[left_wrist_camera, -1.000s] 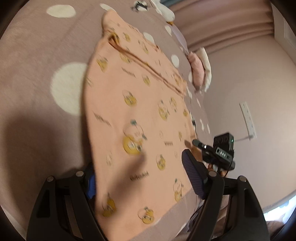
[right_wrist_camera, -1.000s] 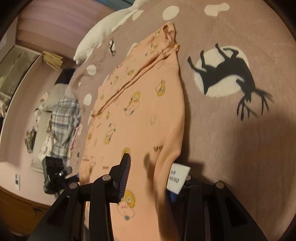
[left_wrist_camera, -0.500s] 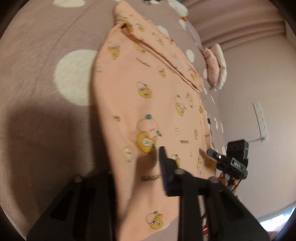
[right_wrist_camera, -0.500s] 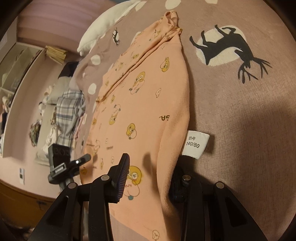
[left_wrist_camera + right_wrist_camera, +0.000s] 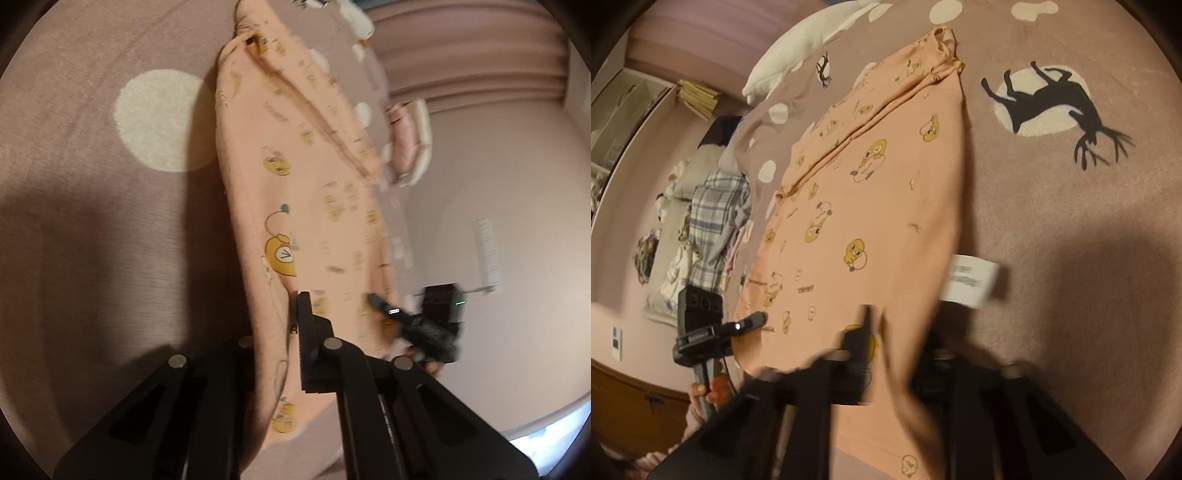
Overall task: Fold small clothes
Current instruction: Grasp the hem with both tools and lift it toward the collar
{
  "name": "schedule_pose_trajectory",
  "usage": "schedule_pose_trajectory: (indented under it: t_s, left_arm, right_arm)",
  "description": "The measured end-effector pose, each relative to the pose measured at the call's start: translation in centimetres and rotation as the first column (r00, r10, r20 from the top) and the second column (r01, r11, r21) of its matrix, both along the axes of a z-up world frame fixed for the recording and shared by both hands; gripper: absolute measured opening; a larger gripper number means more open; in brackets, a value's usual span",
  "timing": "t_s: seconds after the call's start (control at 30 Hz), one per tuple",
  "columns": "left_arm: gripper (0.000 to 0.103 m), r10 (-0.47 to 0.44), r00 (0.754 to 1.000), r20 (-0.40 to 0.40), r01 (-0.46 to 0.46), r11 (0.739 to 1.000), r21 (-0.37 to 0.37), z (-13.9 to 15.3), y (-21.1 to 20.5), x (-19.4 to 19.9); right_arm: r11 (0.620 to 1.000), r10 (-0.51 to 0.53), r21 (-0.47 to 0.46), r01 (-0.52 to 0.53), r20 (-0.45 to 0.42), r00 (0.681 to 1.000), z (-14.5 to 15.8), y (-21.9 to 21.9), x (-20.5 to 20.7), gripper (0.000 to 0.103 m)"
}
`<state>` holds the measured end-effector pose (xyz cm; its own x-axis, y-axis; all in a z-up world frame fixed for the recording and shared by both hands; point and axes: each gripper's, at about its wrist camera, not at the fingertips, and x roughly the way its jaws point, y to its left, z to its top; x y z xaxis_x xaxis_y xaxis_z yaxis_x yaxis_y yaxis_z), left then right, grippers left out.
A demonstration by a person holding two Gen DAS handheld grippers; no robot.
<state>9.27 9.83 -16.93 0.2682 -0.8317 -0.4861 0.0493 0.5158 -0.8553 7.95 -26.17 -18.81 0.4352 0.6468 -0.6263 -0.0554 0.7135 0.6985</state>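
The peach printed garment (image 5: 871, 206) is lying flat on the mauve deer-print blanket (image 5: 1089, 229). I am pinching its near edge with my left fingers (image 5: 291, 332), clenched on the cloth, while my right fingers (image 5: 897, 343) are closing on its label-side edge, readying a fold.

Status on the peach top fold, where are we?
Done: the peach printed top lies spread on the mauve blanket, one sleeve already folded across it. In hand: left gripper shut on the near edge; right gripper closing on it beside the white size tag. Left: the body folds.
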Motion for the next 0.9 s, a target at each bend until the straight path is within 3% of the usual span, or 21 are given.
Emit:
schedule_pose_trajectory:
  t_s: [0.13,0.23,0.4,0.57,0.9]
  left_arm:
    - [0.0,0.03,0.999,0.041,-0.025,0.994,-0.106,1.4,0.7,-0.5]
    - [0.0,0.049,0.994,0.095,-0.034,0.989,-0.146,2.5,1.1,-1.2]
    - [0.0,0.04,0.982,0.183,-0.003,0.981,-0.196,4.5,0.7,-2.3]
    - [0.0,0.002,0.959,0.283,0.052,0.982,-0.183,6.8,0.0,-3.4]
    - [0.0,-0.008,0.947,0.321,0.078,0.975,-0.207,7.6,0.7,-5.1]
  right_arm:
    - [0.996,-0.018,0.088,0.014,0.038,0.999,0.7,-0.1,-0.4,0.008]
    - [0.99,-0.03,0.142,0.018,0.085,0.996,1.8,-0.5,-1.1,0.008]
    - [0.989,-0.023,0.146,0.005,0.126,0.992,2.9,-0.3,-1.9,0.007]
    - [0.99,-0.01,0.143,-0.013,0.162,0.987,4.1,0.2,-2.2,0.007]
    - [0.992,0.01,0.122,-0.03,0.162,0.987,4.8,0.0,-2.6,0.007]
